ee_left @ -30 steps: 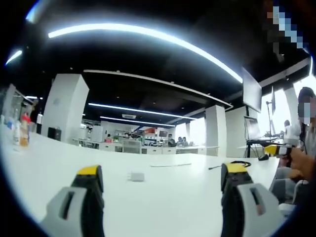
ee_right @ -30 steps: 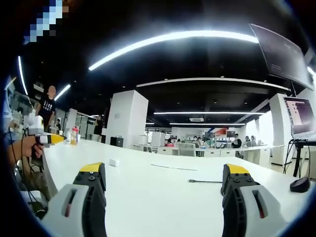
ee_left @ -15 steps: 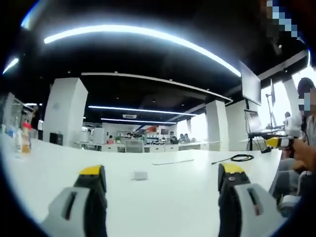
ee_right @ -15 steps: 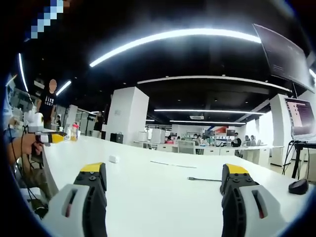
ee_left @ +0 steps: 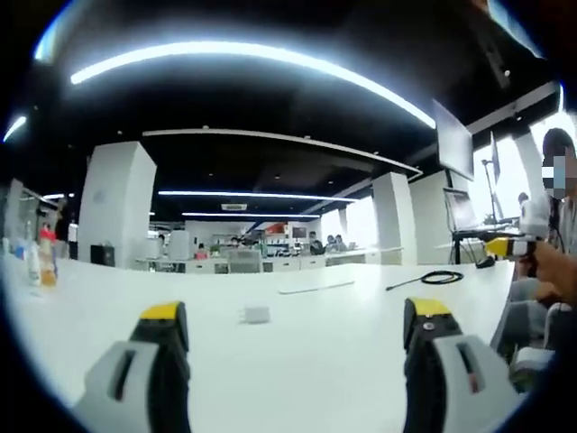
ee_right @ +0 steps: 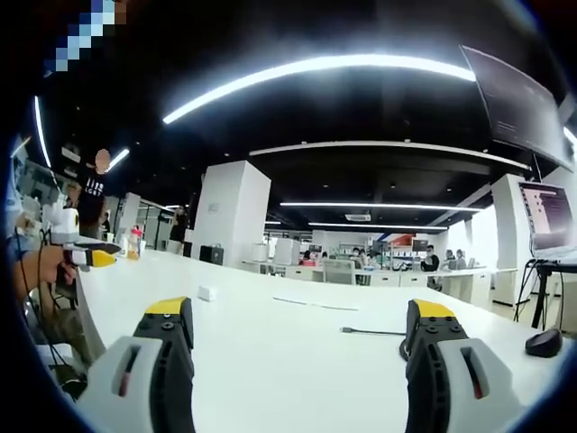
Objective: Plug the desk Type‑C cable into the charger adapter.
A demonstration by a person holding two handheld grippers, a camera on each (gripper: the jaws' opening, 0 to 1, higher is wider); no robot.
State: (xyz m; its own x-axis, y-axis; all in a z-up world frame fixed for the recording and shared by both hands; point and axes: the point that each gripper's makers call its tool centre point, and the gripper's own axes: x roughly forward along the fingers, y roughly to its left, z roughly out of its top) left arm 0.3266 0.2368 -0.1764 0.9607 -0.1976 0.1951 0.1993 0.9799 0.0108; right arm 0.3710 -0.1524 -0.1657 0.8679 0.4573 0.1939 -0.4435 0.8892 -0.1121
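Type-C cable (ee_left: 439, 278): a thin black cord lying on a long white desk (ee_left: 297, 347). In the left gripper view its far end forms a small coil toward the right side of the desk, with a straight length running left from the coil. In the right gripper view the cable (ee_right: 371, 331) shows as a short dark line flat on the desk, just left of the right jaw's tip.

The charger adapter (ee_left: 257, 314) is a small white block sitting on the desk. In the left gripper view it lies ahead, between the 2 jaws and nearer the left one, well apart from the cable. In the right gripper view the adapter (ee_right: 207, 293) sits beyond the left jaw, also well apart from the cable.

The left gripper (ee_left: 293, 317) is spread wide, its 2 grey jaws with yellow tips holding nothing, low above the desk. The right gripper (ee_right: 299, 312) is likewise spread wide and empty, its yellow-tipped jaws framing bare desk.

A thin pale strip (ee_left: 315, 288) lies flat on the desk between adapter and cable. A dark mouse (ee_right: 545, 341) rests at the desk's right edge in the right gripper view. Bottles (ee_left: 40, 257) stand at the far left of the desk in the left gripper view. Behind everything are white pillars, long ceiling light strips and distant seated people in an open office.
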